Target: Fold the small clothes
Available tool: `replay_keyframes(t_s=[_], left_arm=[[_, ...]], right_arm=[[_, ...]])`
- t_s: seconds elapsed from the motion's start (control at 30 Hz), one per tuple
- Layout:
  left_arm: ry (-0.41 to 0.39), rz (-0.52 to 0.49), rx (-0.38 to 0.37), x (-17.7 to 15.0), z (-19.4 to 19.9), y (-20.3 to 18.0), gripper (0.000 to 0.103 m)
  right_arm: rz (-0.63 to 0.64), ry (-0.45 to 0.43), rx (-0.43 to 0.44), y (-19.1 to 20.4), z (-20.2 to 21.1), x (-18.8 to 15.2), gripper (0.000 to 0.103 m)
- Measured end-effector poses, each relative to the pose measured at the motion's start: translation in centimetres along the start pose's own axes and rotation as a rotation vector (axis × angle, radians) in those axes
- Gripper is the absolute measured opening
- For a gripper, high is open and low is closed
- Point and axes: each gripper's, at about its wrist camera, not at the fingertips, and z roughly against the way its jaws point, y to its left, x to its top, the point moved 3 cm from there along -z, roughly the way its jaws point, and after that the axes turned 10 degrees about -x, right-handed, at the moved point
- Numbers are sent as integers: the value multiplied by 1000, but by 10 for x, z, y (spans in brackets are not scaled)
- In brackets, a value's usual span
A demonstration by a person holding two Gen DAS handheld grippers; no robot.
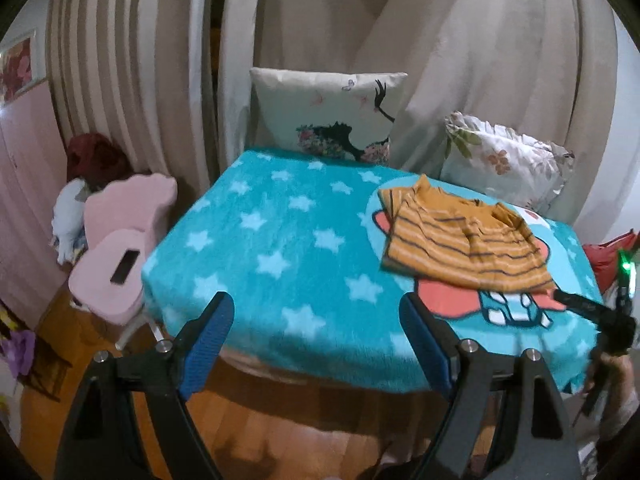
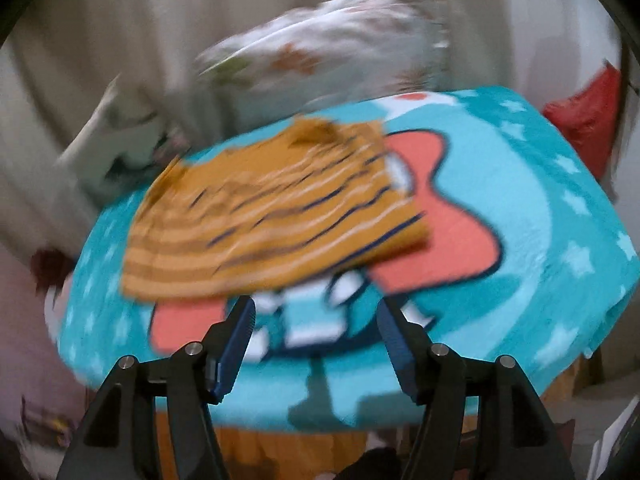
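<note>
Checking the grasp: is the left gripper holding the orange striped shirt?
No. The left gripper is open and empty; the orange striped shirt lies apart on the blanket.

Left claw (image 1: 316, 336) and right claw (image 2: 316, 328): black frames, ribbed blue pads, silver screws

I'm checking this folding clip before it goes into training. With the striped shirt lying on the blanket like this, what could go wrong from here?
1. The orange striped shirt lies rumpled with uneven edges; left alone, the fold may end up sloppy.
2. Both the left gripper and the right gripper are open and empty over the star blanket; a low pinch might catch its fleece along with the shirt.
3. The right wrist view is blurred, so aim may be off.
</note>
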Motion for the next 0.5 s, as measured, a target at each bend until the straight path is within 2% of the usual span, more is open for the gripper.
replay_keyframes(t_s=[0.13, 0.27, 0.4, 0.5], left_arm=[[1, 11, 64, -26, 25, 7, 84], [15, 88, 102, -49, 42, 14, 84], [23, 137, 150, -65, 52, 3, 84], [34, 143, 129, -72, 57, -25, 84]], right_arm=[[93, 20, 61, 39, 14, -22, 69], [159, 27, 134, 64, 26, -37, 69], [209, 50, 189, 66, 34, -60, 72], [231, 83, 202, 49, 40, -76, 72]])
